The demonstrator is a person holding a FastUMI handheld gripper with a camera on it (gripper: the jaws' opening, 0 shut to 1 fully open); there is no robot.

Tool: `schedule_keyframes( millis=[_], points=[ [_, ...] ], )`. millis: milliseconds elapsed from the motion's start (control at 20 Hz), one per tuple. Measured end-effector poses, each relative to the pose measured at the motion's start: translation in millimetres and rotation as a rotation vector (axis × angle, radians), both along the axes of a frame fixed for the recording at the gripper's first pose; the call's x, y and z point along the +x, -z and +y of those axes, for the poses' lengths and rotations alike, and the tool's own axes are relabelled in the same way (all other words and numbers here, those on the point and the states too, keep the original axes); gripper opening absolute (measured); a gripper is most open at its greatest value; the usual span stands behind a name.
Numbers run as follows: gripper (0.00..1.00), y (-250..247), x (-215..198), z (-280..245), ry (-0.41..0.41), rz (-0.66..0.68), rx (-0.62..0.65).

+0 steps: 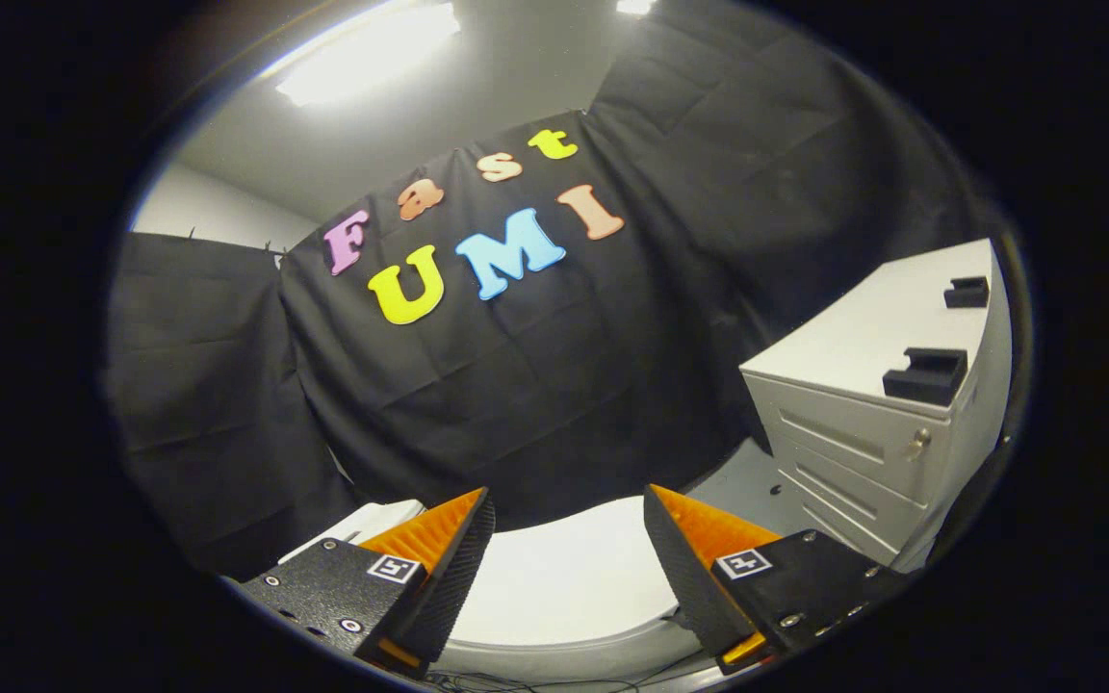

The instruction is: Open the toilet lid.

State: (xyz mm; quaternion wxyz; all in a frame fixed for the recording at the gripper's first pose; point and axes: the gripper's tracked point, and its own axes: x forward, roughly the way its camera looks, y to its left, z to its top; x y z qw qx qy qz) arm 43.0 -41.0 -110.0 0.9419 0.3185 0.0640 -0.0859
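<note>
The white toilet lid [564,577] lies flat and closed below and just ahead of my fingers, its smooth top showing between them. Part of the white toilet body [372,522] shows behind the left finger. My gripper [569,500] hovers above the lid, open, with a wide gap and nothing between the fingers. The lid's front rim curves under the fingertips; I cannot tell whether either finger touches it.
A white drawer cabinet [863,433] with a keyhole stands to the right, beyond the right finger. Two black holders [925,375] sit on its top. Black cloth hangs as the wall behind the toilet. Grey floor [747,481] shows between toilet and cabinet.
</note>
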Motion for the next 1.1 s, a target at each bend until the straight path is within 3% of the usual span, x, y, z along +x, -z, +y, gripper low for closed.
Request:
schedule_keyframes(
  millis=[550, 1100],
  points=[
    [0.96, 88, -1, 5, 0.101, 0.12, 0.285],
    [0.96, 181, -16, -20, 0.25, 0.221, 0.503]
  ],
)
